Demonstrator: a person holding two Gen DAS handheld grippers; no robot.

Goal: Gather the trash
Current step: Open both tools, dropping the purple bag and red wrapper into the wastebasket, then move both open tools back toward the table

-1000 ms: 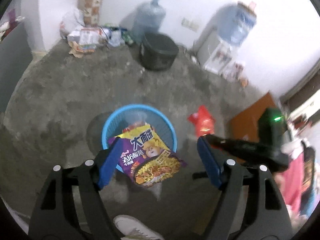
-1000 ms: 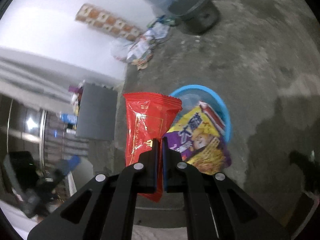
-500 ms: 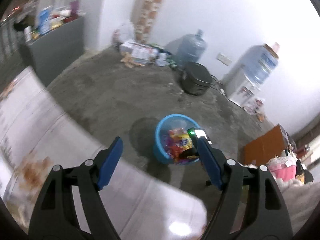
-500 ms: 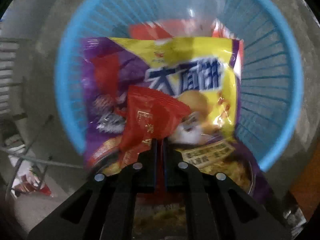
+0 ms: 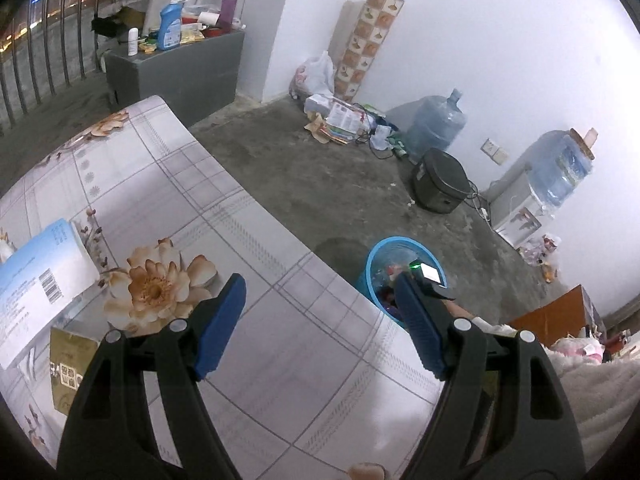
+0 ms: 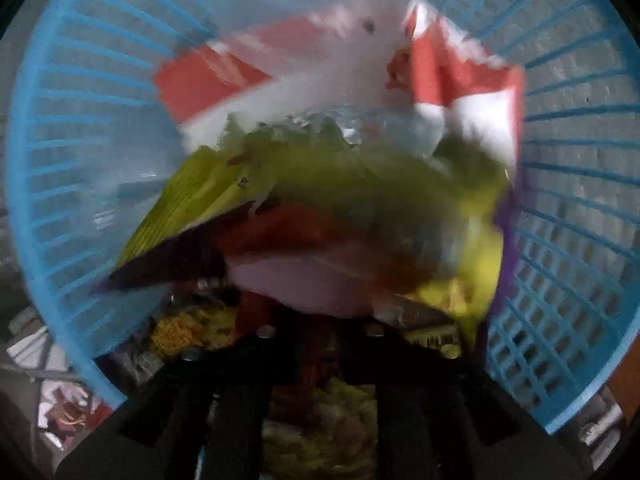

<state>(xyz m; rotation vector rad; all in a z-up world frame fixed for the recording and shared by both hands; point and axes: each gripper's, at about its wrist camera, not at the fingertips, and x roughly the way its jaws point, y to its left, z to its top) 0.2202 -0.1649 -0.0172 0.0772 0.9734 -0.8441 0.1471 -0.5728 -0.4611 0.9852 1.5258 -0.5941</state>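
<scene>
My left gripper is open and empty above the floral-cloth table. A gold packet and a blue-white paper lie on the table at the left. The blue basket stands on the floor past the table edge, with my right gripper's body over it. In the right wrist view my right gripper is deep inside the blue basket, its fingertips buried among blurred wrappers. A yellow-purple noodle wrapper and red-white wrappers fill the basket. The jaws look parted.
A black pot, two water jugs, a dispenser and a trash pile stand along the far wall. A grey cabinet with bottles is at the back left. A wooden board is at right.
My left gripper has swung from over the basket back over the table. My right gripper has plunged into the basket with the red wrapper, and its jaws have parted.
</scene>
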